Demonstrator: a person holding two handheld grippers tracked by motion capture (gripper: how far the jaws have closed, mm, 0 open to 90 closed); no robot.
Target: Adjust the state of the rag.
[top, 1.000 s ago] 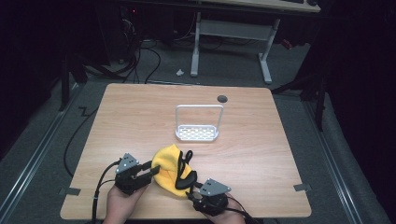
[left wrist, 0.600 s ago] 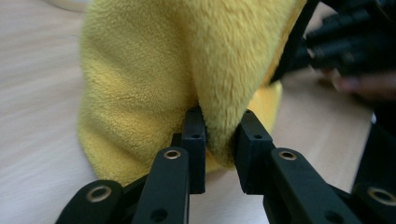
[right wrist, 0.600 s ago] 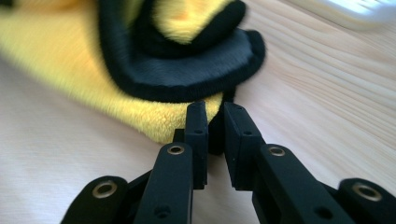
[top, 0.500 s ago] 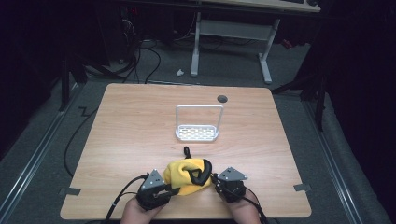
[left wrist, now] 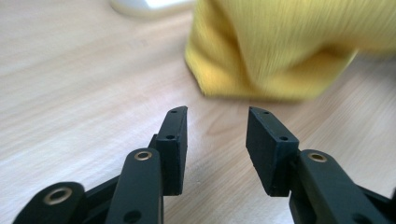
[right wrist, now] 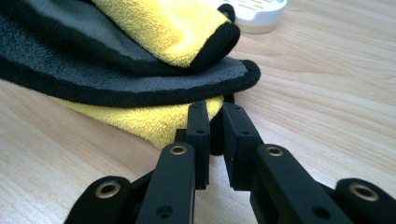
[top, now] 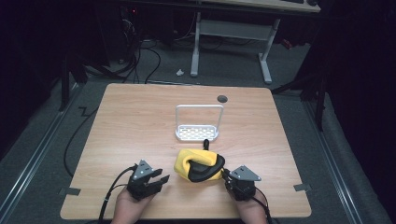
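1. Cloth (top: 198, 164): yellow outer face, grey inner face, black edging.
2. State: folded over itself into a bundle; the grey lining and black edge show on its right side.
3. Position: lies on the table's near half, just in front of the white rack (top: 198, 132).
4. A black-edged corner (right wrist: 215, 135) sits pinched at its right end.

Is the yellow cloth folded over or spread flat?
Folded: the yellow cloth lies doubled into a thick bundle, grey lining showing between layers.

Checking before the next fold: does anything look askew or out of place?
The yellow cloth lies bunched, its grey black-edged side curled outward rather than flat. The right hand-held gripper pinches its edge. The white rack stands upright; nothing is spilled.
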